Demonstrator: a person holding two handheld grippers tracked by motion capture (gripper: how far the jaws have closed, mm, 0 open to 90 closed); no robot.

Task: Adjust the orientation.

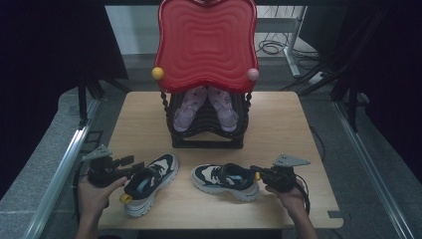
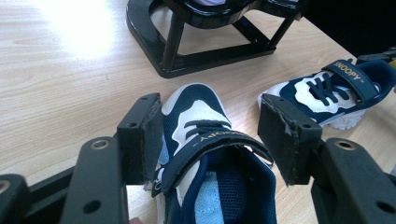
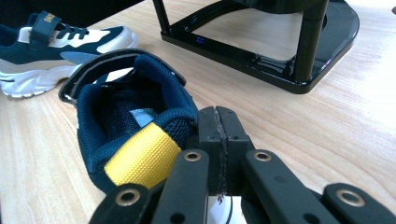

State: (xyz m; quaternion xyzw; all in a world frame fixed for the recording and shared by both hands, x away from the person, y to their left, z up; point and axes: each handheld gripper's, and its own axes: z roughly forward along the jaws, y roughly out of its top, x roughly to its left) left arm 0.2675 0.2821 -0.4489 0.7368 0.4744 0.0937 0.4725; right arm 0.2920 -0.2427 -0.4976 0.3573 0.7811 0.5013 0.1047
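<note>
On the worktop (image 1: 288, 124) there are 2 navy and white shoes near the front edge. The left shoe (image 1: 149, 181) lies close to the front left corner, with its toe pointing toward the middle of the worktop. The left tongs (image 1: 130, 167) are open, and their 2 black pads stand on both sides of this shoe at the strap; in the left gripper view the left pad seems to touch the side of the shoe, while the right pad stays a little apart from it. The right shoe (image 1: 226, 180) lies nearer to the front right corner, with its toe toward the left shoe. The right tongs (image 1: 257, 175) are closed, pads pressed together, just beside the heel of the right shoe, near its yellow loop (image 3: 142, 158); I cannot tell if they pinch any cloth. Behind the shoes, at the back edge, stands a black rack (image 1: 206, 132) with a pair of pink sandals (image 1: 206, 107) in it, and a red tray (image 1: 206, 42) rests on top.
</note>
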